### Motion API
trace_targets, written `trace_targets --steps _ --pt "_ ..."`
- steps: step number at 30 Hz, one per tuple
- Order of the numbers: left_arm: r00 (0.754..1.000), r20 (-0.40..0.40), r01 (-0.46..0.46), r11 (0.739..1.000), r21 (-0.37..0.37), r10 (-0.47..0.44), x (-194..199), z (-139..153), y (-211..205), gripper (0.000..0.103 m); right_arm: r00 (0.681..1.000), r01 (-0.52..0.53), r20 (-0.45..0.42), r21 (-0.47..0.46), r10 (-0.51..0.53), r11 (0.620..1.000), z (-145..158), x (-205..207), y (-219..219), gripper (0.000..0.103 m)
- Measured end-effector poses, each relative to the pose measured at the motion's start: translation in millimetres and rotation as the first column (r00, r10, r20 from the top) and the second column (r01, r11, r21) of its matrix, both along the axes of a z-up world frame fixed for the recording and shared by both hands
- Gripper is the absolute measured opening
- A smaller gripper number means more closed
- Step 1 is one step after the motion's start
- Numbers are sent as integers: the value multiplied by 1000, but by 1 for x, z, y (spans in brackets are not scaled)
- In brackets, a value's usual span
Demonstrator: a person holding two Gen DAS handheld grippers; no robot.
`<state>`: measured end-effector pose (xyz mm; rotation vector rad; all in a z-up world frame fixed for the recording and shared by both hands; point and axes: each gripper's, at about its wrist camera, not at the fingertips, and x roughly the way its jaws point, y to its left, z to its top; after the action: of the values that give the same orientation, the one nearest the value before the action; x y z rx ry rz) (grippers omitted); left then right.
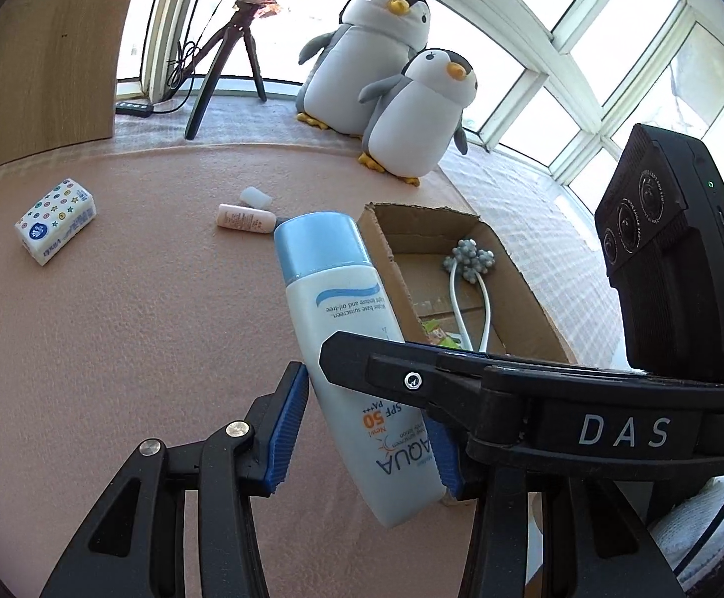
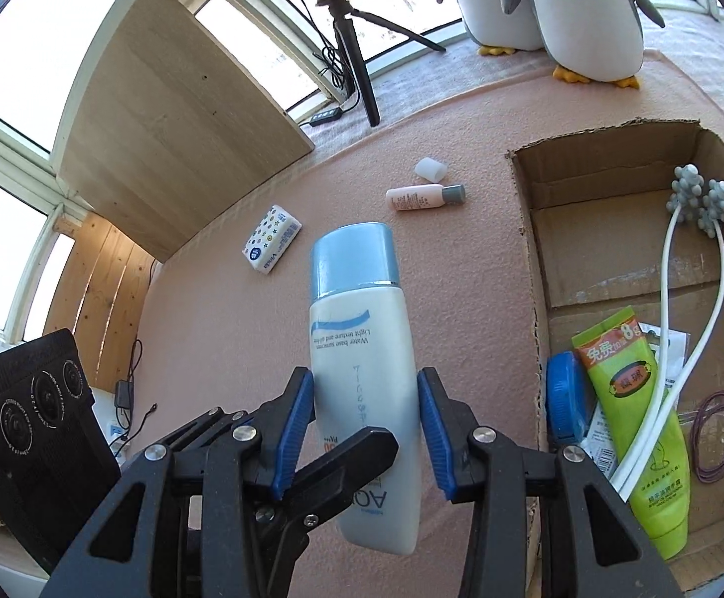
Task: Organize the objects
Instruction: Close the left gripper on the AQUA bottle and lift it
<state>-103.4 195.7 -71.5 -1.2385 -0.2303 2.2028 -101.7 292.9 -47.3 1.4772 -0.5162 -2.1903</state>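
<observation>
Two grippers meet on one object above a pink felt table cover, and the coming move turns on the fact that the single open cardboard box lies immediately to the right of that object in both wrist views. Two plush penguins stand on the sill beyond. One sunscreen bottle is held clear of the cover, its long axis running forward along the fingers, blue cap at the far end. The right gripper has its blue pads pressed squarely on the bottle's two flanks, jaws roughly half closed. The left gripper has its pads against the lower body at a slant, and how firmly it holds cannot be judged. The right gripper is judged nearer the box. Inside the box: one two-headed massager, one green tube, one blue lid. Loose on the cover, well apart from the box: one tissue pack, one small pink bottle, one white cap.
</observation>
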Motion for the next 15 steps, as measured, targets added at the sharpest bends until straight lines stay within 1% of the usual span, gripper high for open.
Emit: trace_targets --steps 2,6,15 --pt "1000 -4 31 999 12 -31 4 4 14 49 1000 27 -9 1 -27 1000 5 4 17 39" --pt "995 -2 96 995 28 -96 10 8 45 49 997 80 -7 -5 -80 997 5 9 49 39" --pt "978 16 207 978 28 -208 20 1 108 49 984 179 14 -3 -179 984 -2 16 106 39"
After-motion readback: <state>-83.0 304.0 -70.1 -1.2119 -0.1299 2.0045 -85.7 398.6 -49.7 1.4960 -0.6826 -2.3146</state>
